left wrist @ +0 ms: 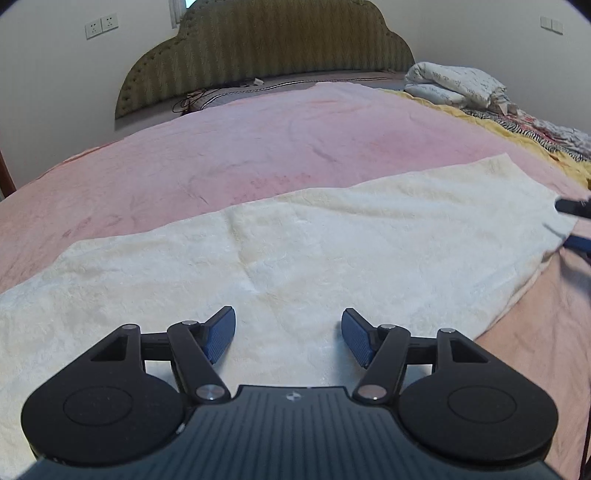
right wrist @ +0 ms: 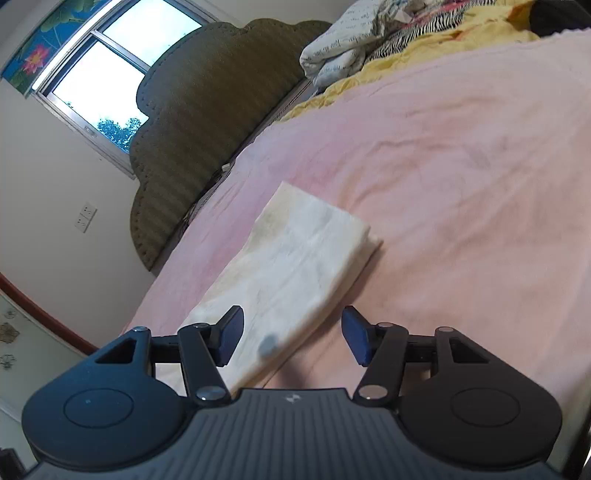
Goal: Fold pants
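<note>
Left wrist view shows the cream fleece pants [left wrist: 295,243] lying flat, folded long, on the pink blanket [left wrist: 258,140]. They look soft, light and floppy; an end edge seems best to pinch. Left gripper [left wrist: 288,338] and right gripper [right wrist: 291,338] both gape, holding nothing.

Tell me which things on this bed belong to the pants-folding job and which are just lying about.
For the job:
- cream pants, laid out long on the pink blanket
- left gripper, jaws open above them
- right gripper, jaws open over one end

Lying about:
- rolled white quilt
- yellow blanket
- striped cloth
- cables by the headboard
</note>
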Action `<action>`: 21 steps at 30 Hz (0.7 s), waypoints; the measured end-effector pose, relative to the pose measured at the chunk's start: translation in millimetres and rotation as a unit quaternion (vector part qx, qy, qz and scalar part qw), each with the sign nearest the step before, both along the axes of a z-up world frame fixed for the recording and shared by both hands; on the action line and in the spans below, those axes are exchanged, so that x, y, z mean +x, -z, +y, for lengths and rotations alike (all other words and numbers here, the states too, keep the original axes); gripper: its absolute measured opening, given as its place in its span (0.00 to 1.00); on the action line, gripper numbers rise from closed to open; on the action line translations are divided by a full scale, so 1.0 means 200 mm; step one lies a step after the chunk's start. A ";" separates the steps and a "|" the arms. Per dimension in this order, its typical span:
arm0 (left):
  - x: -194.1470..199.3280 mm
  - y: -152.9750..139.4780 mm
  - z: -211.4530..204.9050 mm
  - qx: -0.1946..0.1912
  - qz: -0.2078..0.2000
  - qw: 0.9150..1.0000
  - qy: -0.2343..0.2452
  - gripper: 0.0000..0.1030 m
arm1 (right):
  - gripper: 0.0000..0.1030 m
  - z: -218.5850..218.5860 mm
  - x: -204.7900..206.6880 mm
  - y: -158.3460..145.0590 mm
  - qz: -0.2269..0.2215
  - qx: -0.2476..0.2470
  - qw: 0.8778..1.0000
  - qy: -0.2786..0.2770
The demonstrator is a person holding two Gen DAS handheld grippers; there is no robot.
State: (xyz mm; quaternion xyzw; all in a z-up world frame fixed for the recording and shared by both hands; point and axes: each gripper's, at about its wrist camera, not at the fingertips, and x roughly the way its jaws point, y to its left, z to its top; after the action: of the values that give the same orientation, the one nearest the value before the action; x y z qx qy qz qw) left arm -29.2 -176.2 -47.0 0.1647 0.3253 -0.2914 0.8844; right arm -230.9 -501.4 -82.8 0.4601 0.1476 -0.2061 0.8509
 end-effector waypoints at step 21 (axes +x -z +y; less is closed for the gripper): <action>0.43 -0.06 -0.09 -0.211 0.234 0.949 -0.030 0.71 | 0.16 0.33 0.42 -0.33 0.086 -0.354 0.924 -0.117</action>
State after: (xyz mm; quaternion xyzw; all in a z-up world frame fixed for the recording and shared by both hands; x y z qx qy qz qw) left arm 56.0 -194.8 -34.9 -0.1085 0.4590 -0.3573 0.8062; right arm -147.4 -436.0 -16.9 0.0893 0.1904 -0.1828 0.9604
